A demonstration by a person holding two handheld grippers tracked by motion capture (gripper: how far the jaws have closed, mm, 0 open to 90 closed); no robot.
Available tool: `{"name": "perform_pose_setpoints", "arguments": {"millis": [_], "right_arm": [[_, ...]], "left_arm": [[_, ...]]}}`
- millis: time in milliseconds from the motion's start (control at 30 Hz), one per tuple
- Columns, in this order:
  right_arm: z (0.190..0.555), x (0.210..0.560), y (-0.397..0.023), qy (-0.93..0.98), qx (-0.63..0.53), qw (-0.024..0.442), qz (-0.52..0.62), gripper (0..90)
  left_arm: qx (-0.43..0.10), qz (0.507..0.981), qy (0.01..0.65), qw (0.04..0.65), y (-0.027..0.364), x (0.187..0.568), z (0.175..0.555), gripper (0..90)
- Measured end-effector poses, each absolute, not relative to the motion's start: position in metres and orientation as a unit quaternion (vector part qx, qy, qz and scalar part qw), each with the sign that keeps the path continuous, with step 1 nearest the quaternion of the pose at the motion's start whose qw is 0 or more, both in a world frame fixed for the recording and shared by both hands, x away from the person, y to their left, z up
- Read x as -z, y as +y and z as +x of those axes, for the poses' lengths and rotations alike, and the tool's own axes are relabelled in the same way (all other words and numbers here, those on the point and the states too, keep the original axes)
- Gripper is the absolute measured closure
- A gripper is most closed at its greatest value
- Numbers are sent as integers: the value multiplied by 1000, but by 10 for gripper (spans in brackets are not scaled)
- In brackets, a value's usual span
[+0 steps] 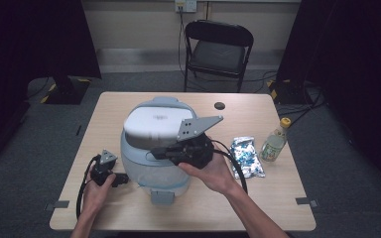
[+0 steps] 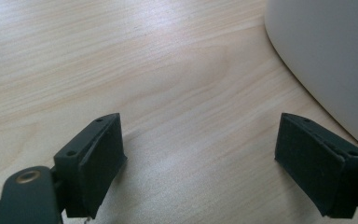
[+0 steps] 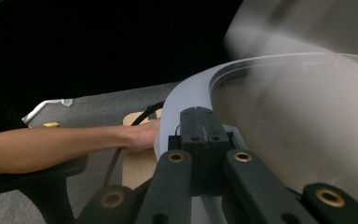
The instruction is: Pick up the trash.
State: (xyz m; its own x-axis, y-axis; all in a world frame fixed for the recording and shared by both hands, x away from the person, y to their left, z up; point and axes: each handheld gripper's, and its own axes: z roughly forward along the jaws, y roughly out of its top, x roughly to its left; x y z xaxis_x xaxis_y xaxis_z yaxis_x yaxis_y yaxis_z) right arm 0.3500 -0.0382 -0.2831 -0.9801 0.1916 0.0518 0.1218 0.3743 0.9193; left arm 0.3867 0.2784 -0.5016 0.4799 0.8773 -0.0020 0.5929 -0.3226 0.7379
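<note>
A pale blue rice cooker (image 1: 146,173) stands in the middle of the wooden table (image 1: 258,198). Its white lid (image 1: 154,121) is tilted up off the body and looks blurred in the right gripper view (image 3: 279,28). My right gripper (image 1: 155,153) is over the cooker's front rim (image 3: 186,93); its jaws are shut together with nothing between them (image 3: 200,123). My left gripper (image 1: 124,179) lies low on the table just left of the cooker. Its jaws are wide open (image 2: 200,140) over bare wood, with the cooker's wall (image 2: 331,60) beside the right jaw.
A crinkled foil packet (image 1: 245,156) and a small yellow-capped bottle (image 1: 275,141) sit on the table to the right of the cooker. A small dark disc (image 1: 220,105) lies near the far edge. A black folding chair (image 1: 218,47) stands behind the table.
</note>
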Motion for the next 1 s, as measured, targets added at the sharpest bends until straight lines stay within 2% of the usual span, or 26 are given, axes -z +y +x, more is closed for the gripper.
{"name": "perform_pose_setpoints", "arguments": {"millis": [367, 500, 633, 1000], "right_arm": [[350, 283, -42, 824, -556, 33, 102, 900], [352, 283, -50, 819, -560, 49, 117, 811], [355, 286, -56, 815, -565, 43, 126, 783], [363, 282, -88, 801, -572, 72, 160, 738]], "left_arm": [[-205, 787, 467, 347, 278, 502, 387, 148], [-205, 787, 467, 347, 278, 502, 387, 148], [-205, 787, 467, 347, 278, 502, 387, 148], [-205, 787, 467, 347, 278, 502, 387, 148]]}}
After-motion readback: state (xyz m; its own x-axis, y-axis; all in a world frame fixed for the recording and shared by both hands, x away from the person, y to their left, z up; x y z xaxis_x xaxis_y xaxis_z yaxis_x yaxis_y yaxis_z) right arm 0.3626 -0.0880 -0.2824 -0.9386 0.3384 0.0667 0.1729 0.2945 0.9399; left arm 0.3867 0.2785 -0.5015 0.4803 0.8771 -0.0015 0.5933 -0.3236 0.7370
